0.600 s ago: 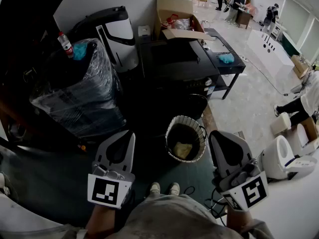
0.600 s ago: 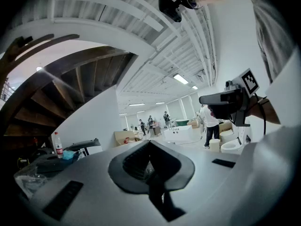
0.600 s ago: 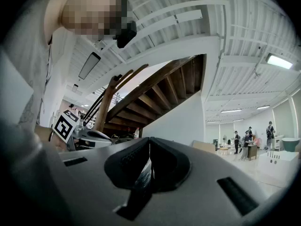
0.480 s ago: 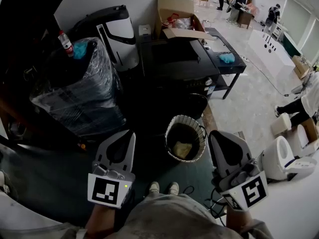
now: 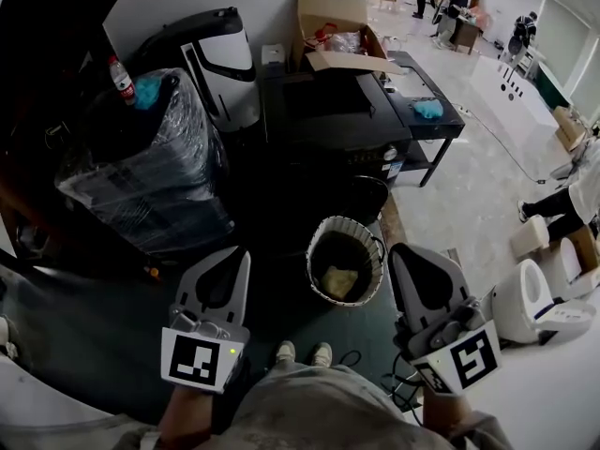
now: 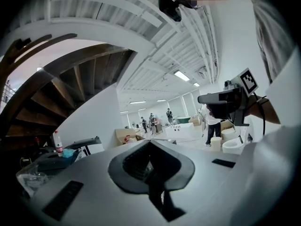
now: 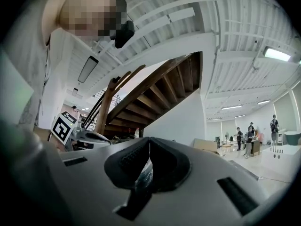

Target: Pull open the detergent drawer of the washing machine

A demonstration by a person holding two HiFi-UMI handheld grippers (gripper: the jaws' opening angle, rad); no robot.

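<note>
The black washing machine stands in the middle of the head view, its control strip with a round knob facing me. I cannot make out its detergent drawer in the dark front. My left gripper is held low near my legs, well short of the machine, jaws shut with nothing between them. My right gripper is level with it on the right, also shut and empty. In the left gripper view the closed jaws meet at the left gripper's tip; in the right gripper view the right gripper's pads touch.
A woven bin stands on the floor between the grippers and the machine. A plastic-wrapped black stack with a bottle is at the left. A cardboard box and black side table sit behind and right. White toilets stand at the right.
</note>
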